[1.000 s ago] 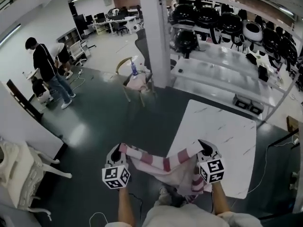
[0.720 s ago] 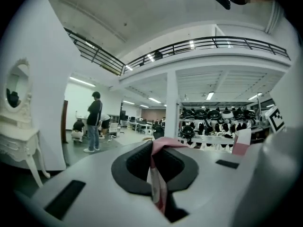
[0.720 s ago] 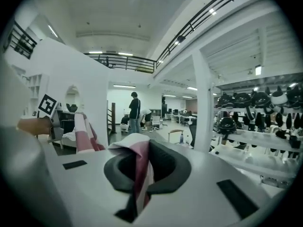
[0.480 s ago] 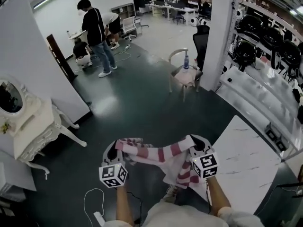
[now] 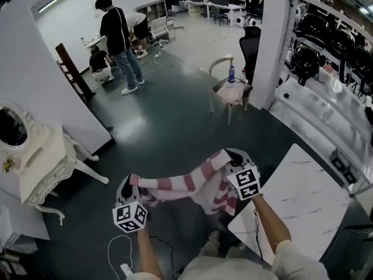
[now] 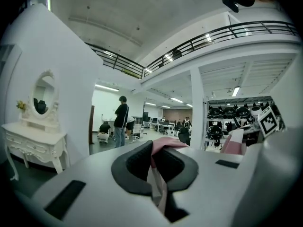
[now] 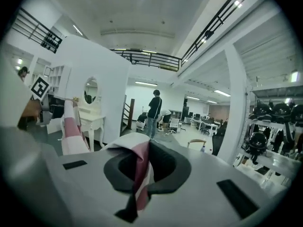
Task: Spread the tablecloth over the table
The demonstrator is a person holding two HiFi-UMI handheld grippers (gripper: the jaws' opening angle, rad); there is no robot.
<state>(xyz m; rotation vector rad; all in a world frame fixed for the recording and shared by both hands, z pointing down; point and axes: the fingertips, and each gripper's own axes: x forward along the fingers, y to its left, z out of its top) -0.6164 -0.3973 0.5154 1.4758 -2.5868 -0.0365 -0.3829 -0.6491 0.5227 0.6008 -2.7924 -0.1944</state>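
Tablecloth (image 5: 175,183), striped pink and white, is hanging in the air as a sagging band between the two grippers, above the dark floor (image 5: 169,127) and not touching the desk (image 5: 303,197).

At nine o'clock in the head view a white dressing table (image 5: 41,162) is standing with an oval mirror (image 5: 11,127) on top. At eleven o'clock a standing person (image 5: 116,34) is facing away.

At seven o'clock the left gripper (image 5: 126,185) is pinching one end of the cloth. In the left gripper view its fingers (image 6: 132,167) are pressing together on a thin fold of the tablecloth (image 6: 163,143), which is bunching up past them.

At five o'clock the right gripper (image 5: 232,155) is gripping the other end, slightly higher in the picture. In the right gripper view its fingers (image 7: 165,167) are closing tight on a striped fold (image 7: 140,162), and loose cloth is drooping below.

At twelve to one o'clock a chair (image 5: 217,66) is carrying a bottle (image 5: 232,73) and a pink cloth (image 5: 233,93) on its seat.

The white marbled desk is lying bare at four o'clock, just beside the right gripper.

At two o'clock a white shelving rack (image 5: 309,107) is holding dark rounded shells (image 5: 315,25) on its upper levels.
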